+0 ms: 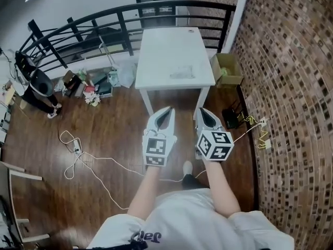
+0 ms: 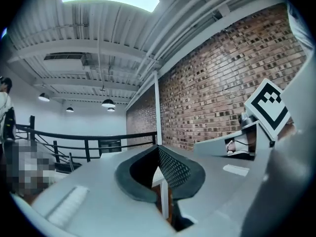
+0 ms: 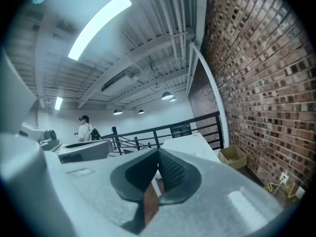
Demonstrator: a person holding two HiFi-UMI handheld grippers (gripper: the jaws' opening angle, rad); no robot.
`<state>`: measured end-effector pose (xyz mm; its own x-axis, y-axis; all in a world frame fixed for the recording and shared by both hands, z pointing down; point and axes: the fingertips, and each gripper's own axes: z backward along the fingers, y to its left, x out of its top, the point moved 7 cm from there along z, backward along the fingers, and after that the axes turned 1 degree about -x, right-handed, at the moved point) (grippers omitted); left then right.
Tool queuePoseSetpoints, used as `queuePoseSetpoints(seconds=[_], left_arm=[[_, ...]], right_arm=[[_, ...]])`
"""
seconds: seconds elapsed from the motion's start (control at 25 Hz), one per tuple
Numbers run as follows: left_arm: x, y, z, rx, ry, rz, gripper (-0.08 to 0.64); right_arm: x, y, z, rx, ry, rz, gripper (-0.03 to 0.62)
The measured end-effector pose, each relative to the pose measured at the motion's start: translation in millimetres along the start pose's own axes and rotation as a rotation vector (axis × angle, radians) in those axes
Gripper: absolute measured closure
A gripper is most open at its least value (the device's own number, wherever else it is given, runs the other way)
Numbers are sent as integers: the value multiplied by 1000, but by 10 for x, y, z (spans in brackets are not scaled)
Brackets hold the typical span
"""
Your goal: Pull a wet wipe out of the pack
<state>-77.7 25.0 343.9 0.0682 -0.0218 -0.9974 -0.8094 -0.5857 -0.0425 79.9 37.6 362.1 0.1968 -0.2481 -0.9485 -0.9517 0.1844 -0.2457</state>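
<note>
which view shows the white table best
The head view: the white table shows whole from above, with its top and front legs. The right gripper view catches only a foreshortened stretch of its top at mid-frame. The left gripper view shows just a sliver of its edge and one leg.

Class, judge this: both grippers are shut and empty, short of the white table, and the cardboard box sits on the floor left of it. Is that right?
No: the head view shows the cardboard box right of the white table, by the brick wall. The left gripper and right gripper are indeed shut, empty, short of it.
</note>
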Motion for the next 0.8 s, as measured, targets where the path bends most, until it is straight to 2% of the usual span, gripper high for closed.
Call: queuePoseSetpoints(seconds=[0.2, 0.28, 0.4, 0.48, 0.6, 0.68, 0.8], left_arm=[[301, 186, -913, 47, -43, -4, 545], [258, 137, -1183, 31, -27, -10, 545], [106, 130, -1483, 17, 24, -15, 545], [21, 231, -1623, 38, 54, -7, 545], [-33, 462, -1811, 67, 66, 4, 545], [-53, 655, -1959, 73, 60, 11, 545], [-110, 998, -2269, 85, 45, 39, 545]], right_arm=[[689, -309, -776, 160, -35, 79, 601], [702, -446, -976, 210, 14, 135, 601], [525, -590, -1290, 292, 136, 268, 601], [421, -694, -1461, 293, 173, 282, 601], [342, -914, -1734, 249, 200, 172, 601], [344, -1017, -1949, 213, 214, 131, 601], [409, -1074, -2317, 197, 228, 154, 601]])
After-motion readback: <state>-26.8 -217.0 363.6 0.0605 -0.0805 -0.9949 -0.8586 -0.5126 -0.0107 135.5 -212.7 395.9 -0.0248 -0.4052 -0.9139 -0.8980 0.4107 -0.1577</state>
